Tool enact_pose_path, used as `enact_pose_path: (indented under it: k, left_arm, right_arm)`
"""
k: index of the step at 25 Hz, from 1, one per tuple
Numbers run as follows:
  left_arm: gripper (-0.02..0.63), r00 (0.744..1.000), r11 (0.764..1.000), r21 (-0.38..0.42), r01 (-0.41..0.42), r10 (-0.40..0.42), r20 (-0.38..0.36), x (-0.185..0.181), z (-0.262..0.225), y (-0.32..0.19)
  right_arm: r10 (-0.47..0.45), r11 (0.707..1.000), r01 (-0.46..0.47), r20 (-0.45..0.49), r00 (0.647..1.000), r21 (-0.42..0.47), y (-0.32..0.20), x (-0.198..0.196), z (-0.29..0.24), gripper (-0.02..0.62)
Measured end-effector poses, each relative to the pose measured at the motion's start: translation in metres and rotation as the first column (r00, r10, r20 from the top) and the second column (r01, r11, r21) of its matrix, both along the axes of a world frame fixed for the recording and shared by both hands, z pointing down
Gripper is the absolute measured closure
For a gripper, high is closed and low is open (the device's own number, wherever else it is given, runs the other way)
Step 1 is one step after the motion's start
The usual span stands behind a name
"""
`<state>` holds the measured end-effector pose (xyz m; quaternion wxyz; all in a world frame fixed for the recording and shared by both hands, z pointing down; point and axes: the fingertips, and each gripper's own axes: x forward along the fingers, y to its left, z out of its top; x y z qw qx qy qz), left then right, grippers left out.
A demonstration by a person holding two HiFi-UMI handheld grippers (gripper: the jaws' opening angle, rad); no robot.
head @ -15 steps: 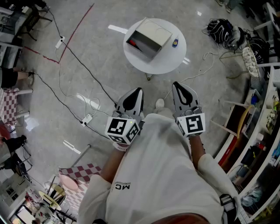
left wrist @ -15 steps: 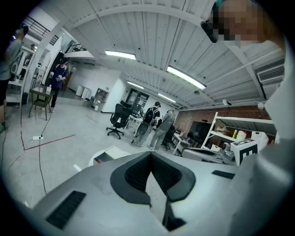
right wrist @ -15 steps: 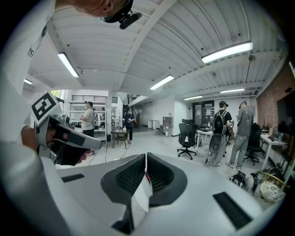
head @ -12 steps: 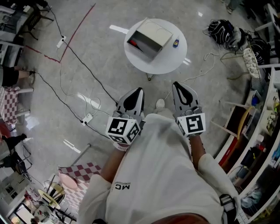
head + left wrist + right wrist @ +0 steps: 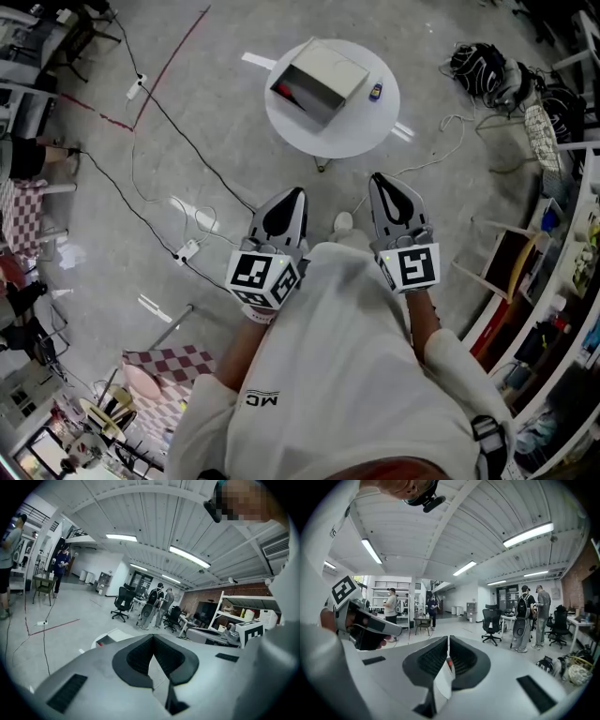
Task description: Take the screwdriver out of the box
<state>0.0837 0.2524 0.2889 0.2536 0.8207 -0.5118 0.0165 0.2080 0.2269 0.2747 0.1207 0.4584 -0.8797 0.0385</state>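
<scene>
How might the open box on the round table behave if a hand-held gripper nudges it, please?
The box looks like thin cardboard, so it is probably light and may slide on the smooth table. Its open side could flex if squeezed.

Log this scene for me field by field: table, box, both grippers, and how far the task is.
table: round, white, ahead of the person
box: on the table, red thing in its open side
left hand-held gripper: shut, empty, short of the table
right hand-held gripper: shut, empty, short of the table
task: box not yet reached
</scene>
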Motion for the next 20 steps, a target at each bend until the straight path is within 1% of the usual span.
enact_pose_path:
  k: [5,11,16,20]
  left_arm:
    - [0.595,1.0,1.0,-0.008,0.016,-0.015,0.016,0.017,0.004,-0.007]
    - [0.595,0.998,0.998,-0.029,0.055,-0.055,0.026,0.033,0.015,-0.012]
    - [0.595,0.998,0.997,-0.047,0.065,-0.064,0.016,0.033,0.021,-0.031]
    - [0.595,0.998,0.997,-0.052,0.058,-0.058,0.0,0.016,0.025,-0.062]
  right_arm:
    - [-0.001,1.0,0.001,0.014,1.0,0.001,-0.008,0.024,0.002,0.523]
    - [-0.041,0.999,0.041,0.011,0.999,-0.012,-0.023,0.042,0.014,0.523]
    - [-0.071,0.997,0.071,0.01,0.997,-0.028,-0.045,0.032,0.019,0.523]
    - [-0.072,0.997,0.072,-0.004,0.997,-0.04,-0.075,0.011,0.022,0.523]
